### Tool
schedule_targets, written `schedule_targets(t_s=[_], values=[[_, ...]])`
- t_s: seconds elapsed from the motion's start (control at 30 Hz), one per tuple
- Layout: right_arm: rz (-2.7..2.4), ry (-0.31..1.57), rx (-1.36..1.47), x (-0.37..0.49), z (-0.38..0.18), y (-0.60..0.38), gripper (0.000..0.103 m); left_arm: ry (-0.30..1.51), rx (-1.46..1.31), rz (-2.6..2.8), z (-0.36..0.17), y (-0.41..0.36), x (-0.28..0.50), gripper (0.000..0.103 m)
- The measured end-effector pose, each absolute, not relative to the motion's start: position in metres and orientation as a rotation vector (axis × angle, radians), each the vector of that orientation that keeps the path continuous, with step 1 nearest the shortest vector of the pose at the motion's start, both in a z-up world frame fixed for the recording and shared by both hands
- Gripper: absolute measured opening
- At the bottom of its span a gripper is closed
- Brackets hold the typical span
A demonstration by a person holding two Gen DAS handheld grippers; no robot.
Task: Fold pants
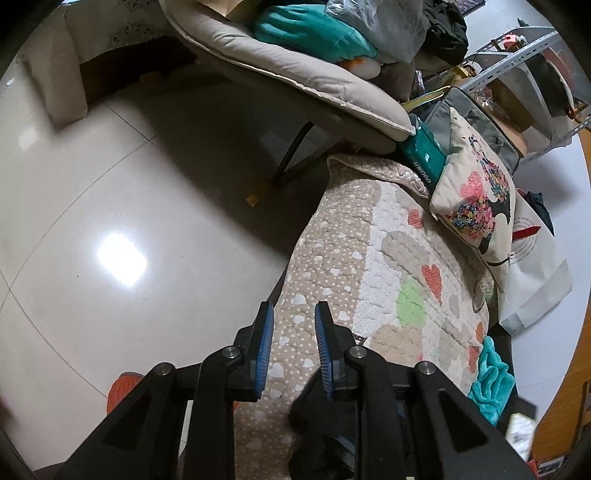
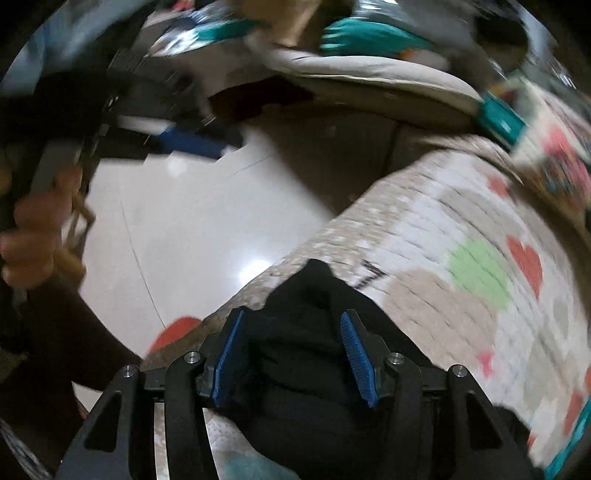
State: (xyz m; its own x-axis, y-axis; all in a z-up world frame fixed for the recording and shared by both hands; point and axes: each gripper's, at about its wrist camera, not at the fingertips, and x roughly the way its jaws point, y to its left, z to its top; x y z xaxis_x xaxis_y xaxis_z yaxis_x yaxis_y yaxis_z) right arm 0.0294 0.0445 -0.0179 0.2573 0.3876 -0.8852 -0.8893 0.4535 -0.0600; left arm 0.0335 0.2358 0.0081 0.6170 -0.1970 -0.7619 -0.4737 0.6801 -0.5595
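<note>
The black pants (image 2: 306, 354) lie bunched on the heart-patterned quilt (image 2: 461, 280), directly under my right gripper (image 2: 293, 321), which is open with its blue pads on either side of the cloth, not closed on it. In the left wrist view my left gripper (image 1: 294, 314) is open and empty above the quilt's (image 1: 369, 258) edge; a dark fold of the pants (image 1: 325, 435) shows under its right arm. The left gripper (image 2: 192, 144) and the hand holding it also show at the upper left of the blurred right wrist view.
A beige cushioned chair (image 1: 295, 77) piled with teal cloth (image 1: 314, 33) stands beyond the quilt. A floral cushion (image 1: 476, 199) and a teal box (image 1: 424, 158) lie at the quilt's far end. Glossy tiled floor (image 1: 110, 203) lies left. A teal towel (image 1: 491, 376) hangs at right.
</note>
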Motion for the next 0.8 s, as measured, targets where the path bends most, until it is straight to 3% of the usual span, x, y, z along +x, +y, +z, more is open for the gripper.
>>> schedule_targets(t_s=[0.03,0.1,0.13,0.5,0.73,0.8], values=[[0.946,0.942,-0.676,0.029,-0.025,0.051,0.053,0.914,-0.838,0.184,0.008,0.236,0.033,0.022],[0.954,0.997,-0.709,0.034,-0.039,0.06,0.027,0.908,-0.845,0.189,0.009,0.239,0.031,0.022],[0.955,1.028,-0.716,0.036,-0.044,0.063,0.008,0.905,-0.85,0.194,0.01,0.241,0.03,0.022],[0.878,0.995,-0.532,0.073,-0.009,0.072,0.001,0.843,-0.903,0.24,0.016,0.26,0.019,0.022],[0.756,1.02,-0.382,0.113,-0.006,0.084,0.002,0.873,-0.889,0.245,0.01,0.256,0.023,0.022],[0.777,1.054,-0.293,0.12,0.0,0.066,0.006,0.876,-0.886,0.239,0.01,0.256,0.022,0.022]])
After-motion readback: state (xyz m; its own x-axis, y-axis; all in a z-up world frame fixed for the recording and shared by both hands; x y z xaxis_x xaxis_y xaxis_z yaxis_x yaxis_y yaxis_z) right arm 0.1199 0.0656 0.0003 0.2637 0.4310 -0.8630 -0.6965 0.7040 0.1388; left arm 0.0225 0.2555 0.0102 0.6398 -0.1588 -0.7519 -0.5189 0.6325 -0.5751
